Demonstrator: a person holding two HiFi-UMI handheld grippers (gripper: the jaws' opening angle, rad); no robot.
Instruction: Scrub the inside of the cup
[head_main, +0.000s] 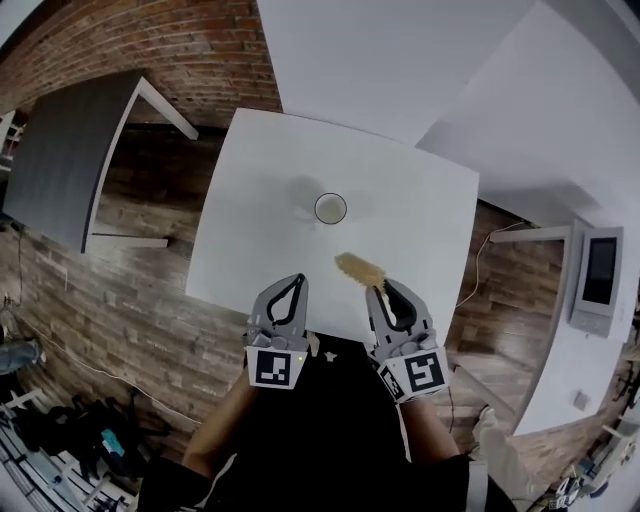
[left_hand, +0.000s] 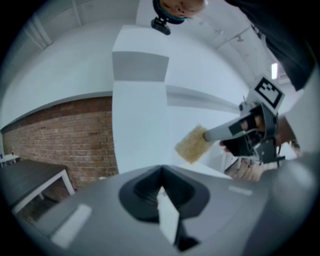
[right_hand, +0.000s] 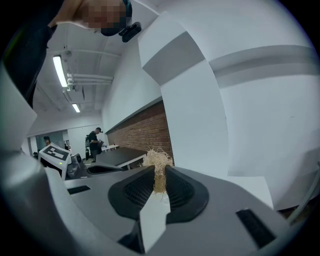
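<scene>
1. The table (head_main: 420, 240) is white and fills the middle of the head view. Most of its top is bare.
2. The left gripper (head_main: 297, 279) hangs over the table's near edge. Its jaws are together, and its own view shows nothing between them.
3. The right gripper (head_main: 379, 289) is just beside it, to the right. Its jaws are clamped on the near end of the scrubber (head_main: 358, 269).
4. The cup (head_main: 330, 208) stands upright near the middle of the table, well apart from both grippers, with nothing touching it. It is small in the head view and neither gripper view shows it, so we cannot say whether anything is inside.
5. The scrubber is a tan, fibrous wad. It juts out ahead of the right jaws over the table and points roughly at the cup, but stops well short of it.
6. We judge this to be the approach: the tool is in hand and the scrubbing has not begun.
7. Next, we expect the left jaws must open and take the cup's wall to steady it.
8. The right gripper then has to carry the scrubber over the mouth, tip it down and push it inside.
9. If the cup is left unheld, it would likely slide or tip under the first stroke.
</scene>
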